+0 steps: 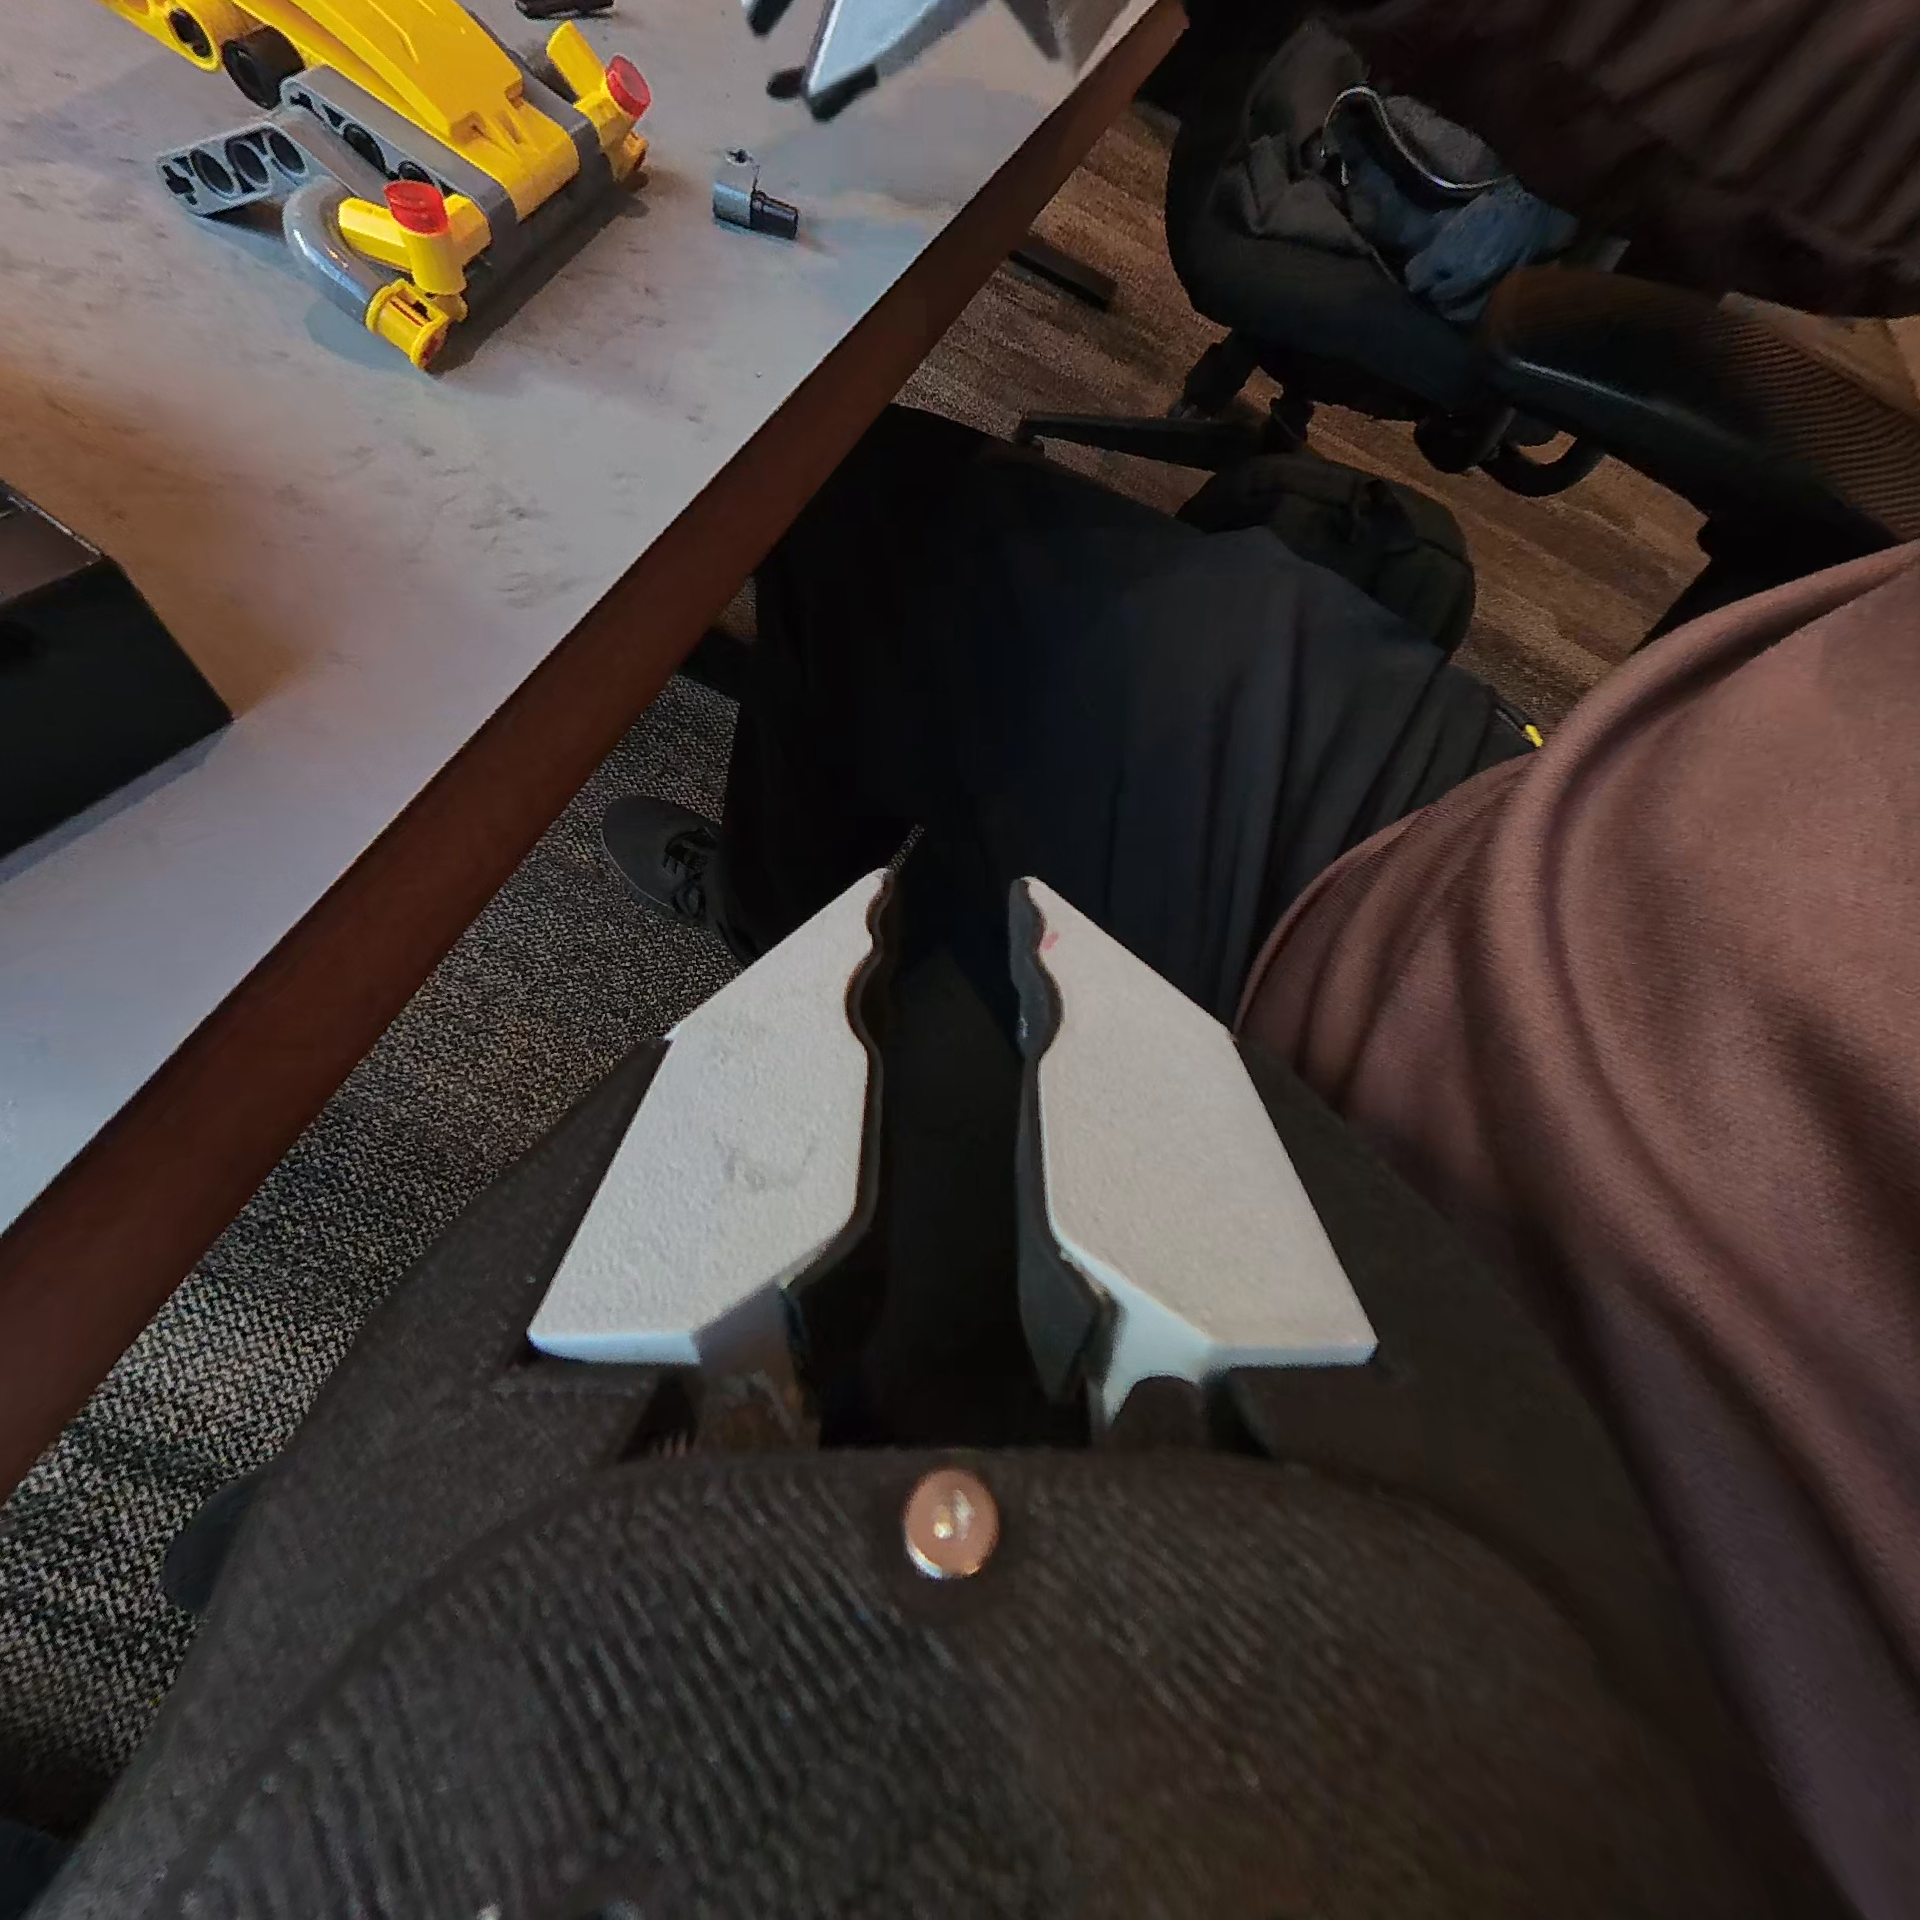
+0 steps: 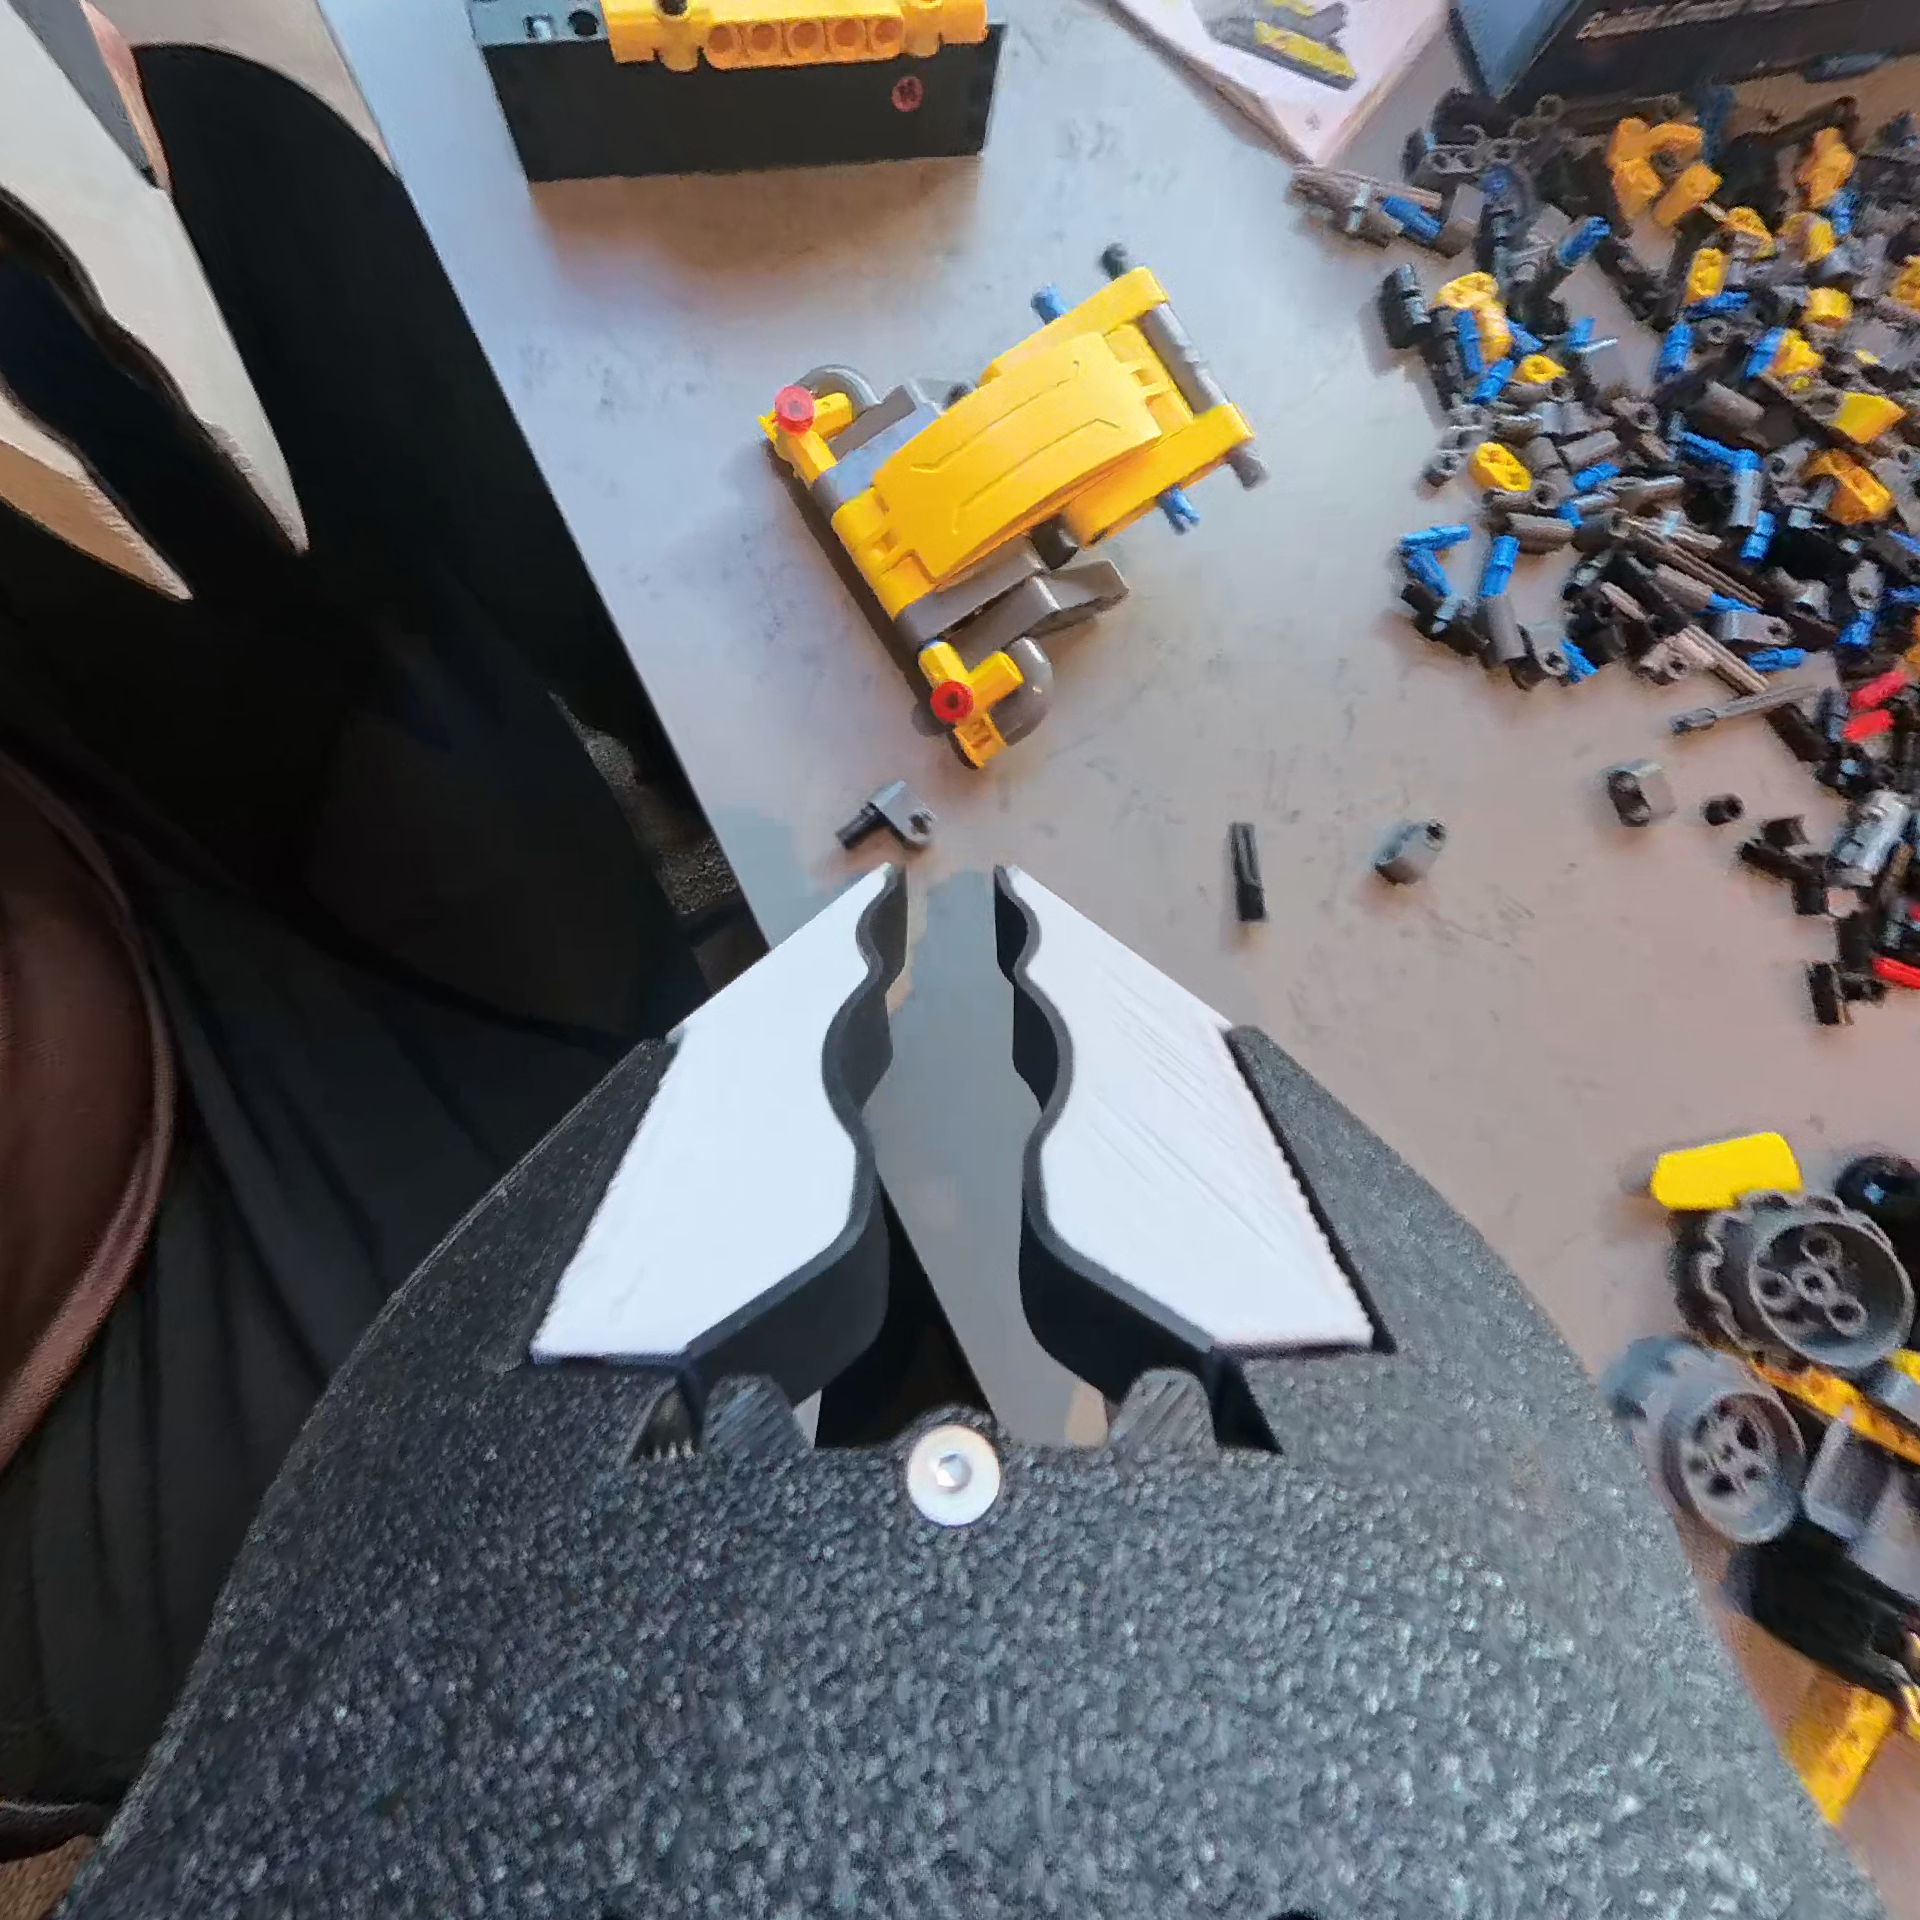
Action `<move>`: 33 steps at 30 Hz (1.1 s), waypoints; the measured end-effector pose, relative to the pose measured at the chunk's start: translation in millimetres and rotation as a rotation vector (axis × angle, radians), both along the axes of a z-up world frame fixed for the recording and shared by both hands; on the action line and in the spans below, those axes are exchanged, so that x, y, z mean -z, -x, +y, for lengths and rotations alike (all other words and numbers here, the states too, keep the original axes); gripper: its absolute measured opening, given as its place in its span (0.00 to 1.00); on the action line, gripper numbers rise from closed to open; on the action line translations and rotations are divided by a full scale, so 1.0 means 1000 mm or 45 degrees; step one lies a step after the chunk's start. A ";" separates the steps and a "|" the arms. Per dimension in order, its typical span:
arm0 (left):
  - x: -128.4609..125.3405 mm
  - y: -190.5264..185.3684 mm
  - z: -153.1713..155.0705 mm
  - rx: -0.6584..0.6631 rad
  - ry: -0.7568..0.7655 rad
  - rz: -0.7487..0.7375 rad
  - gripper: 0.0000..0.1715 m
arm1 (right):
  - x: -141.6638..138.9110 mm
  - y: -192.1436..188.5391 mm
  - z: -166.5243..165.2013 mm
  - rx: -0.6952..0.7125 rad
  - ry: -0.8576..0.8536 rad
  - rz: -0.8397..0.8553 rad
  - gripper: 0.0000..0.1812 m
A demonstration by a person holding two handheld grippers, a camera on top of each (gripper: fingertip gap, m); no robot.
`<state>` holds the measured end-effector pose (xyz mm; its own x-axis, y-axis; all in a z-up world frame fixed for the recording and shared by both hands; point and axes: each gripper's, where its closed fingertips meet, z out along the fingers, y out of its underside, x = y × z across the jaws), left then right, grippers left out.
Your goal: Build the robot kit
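My left gripper (image 1: 956,883) is open and empty. It hangs below the table's brown edge (image 1: 582,665), over a person's dark trousers (image 1: 1091,707), and also shows at the left of the right wrist view (image 2: 249,571). My right gripper (image 2: 948,875) is open and empty, low over the grey table (image 2: 1195,1039) near its edge. A small grey-and-black connector (image 2: 888,816) lies just ahead of its left fingertip and also shows in the left wrist view (image 1: 750,197). A yellow-and-grey brick assembly (image 2: 997,499) with two red studs lies beyond it, also in the left wrist view (image 1: 436,135).
A big pile of loose black, blue and yellow pieces (image 2: 1662,468) fills the right of the table. A black pin (image 2: 1245,871) and a grey connector (image 2: 1408,850) lie apart. Wheels (image 2: 1787,1299) sit at the near right, a black box (image 2: 748,104) and a booklet (image 2: 1278,62) at the back. An office chair (image 1: 1455,312) stands on the carpet. The left gripper's tips are roughly 20 cm from the right gripper's. From my right tips it is roughly 6 cm to the black pin (image 2: 1245,871); from my left, 25 cm.
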<state>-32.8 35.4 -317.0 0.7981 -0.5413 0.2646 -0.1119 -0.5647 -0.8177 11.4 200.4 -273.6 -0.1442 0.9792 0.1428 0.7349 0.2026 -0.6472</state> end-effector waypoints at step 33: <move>-0.090 -0.044 0.097 0.144 -0.538 0.480 0.11 | -0.023 -0.014 -0.020 -0.275 0.284 -0.192 0.00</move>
